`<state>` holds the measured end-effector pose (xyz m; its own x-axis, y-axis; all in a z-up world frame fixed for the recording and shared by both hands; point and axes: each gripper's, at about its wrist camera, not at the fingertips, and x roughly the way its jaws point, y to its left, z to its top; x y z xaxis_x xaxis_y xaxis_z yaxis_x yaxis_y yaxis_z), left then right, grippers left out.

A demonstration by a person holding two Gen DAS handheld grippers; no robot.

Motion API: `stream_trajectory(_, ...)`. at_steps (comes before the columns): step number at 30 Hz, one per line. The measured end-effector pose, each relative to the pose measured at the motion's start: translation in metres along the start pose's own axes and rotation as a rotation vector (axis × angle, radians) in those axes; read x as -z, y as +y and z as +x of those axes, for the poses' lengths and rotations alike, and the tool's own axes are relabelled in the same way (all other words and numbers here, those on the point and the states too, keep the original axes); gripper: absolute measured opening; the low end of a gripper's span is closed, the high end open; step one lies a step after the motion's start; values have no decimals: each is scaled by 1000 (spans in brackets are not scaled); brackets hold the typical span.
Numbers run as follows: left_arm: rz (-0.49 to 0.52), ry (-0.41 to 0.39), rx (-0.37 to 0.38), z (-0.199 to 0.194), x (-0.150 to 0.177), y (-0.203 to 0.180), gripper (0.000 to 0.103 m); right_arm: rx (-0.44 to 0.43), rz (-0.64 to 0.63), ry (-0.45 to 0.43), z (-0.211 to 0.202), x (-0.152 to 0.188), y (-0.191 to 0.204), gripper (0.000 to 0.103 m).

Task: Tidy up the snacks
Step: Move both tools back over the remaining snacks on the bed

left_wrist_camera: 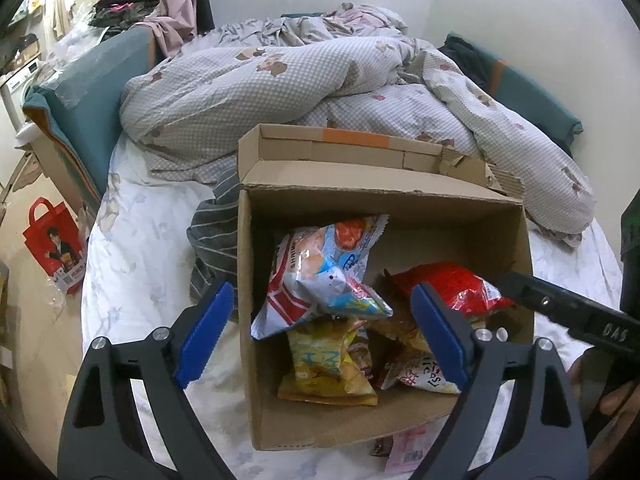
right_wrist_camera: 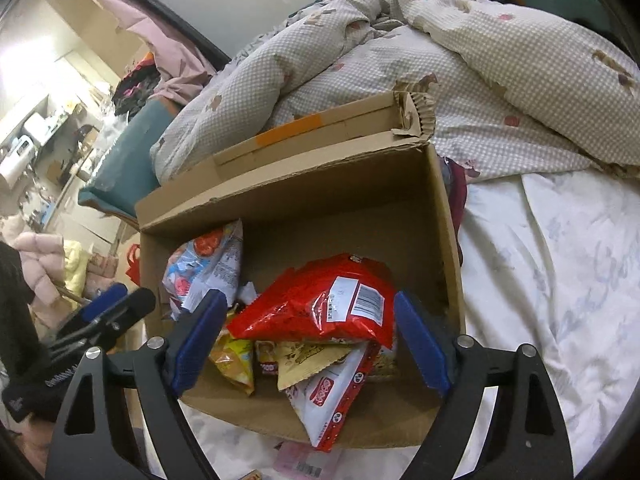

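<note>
A: Left wrist view showed the cardboard box point(left_wrist_camera: 384, 432) standing on the bed point(left_wrist_camera: 132, 280), with its flap folded back toward the checked duvet point(left_wrist_camera: 280, 92). How much was already done, do you think?

B: Most of it, I would judge. Inside the box lay the blue-and-white shrimp chips bag point(left_wrist_camera: 320, 276), leaning on the left wall, the red snack bag point(left_wrist_camera: 456, 284) at the right, and under them a yellow snack packet point(left_wrist_camera: 324, 364) and a white packet with red letters point(left_wrist_camera: 416, 376).

A: And the tools? Did they hold something?

B: No. The left tool point(left_wrist_camera: 320, 336) had its blue pads wide apart, one pad outside the left wall of the box and one above the snacks, and no pad touched a bag. The right tool point(right_wrist_camera: 308, 340) stood open in the same way above the red snack bag, with nothing pressed between the pads. Both looked empty.

A: So what was left?

B: In the right wrist view, a pink packet point(right_wrist_camera: 304, 460) lay on the bed sheet just in front of the box, outside it. Beside it, at the bottom edge, was a small corner of another thing, but I could not tell what it was. The white packet also hung a little over the front wall. I think the pink packet had still to go in, and maybe the pile needed some tidying.
</note>
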<state>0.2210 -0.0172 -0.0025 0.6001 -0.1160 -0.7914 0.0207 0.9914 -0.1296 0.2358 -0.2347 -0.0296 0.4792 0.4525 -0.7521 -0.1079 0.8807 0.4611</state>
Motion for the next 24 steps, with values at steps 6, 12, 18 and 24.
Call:
stream_trajectory(6, -11, 4, -8, -6, 4, 6, 88, -10, 27, 0, -6, -1, -2, 88)
stream_trajectory(12, -3, 18, -9, -18, 9, 6, 88, 2, -13, -13, -19, 7, 9, 88)
stream_trajectory(18, -9, 47, -5, -30, 28, 9, 88, 2, -35, -4, -33, 20, 18, 88)
stream_trajectory(24, -21, 62, -8, -44, 48, 14, 88, -10, -61, 8, -44, 36, 29, 88)
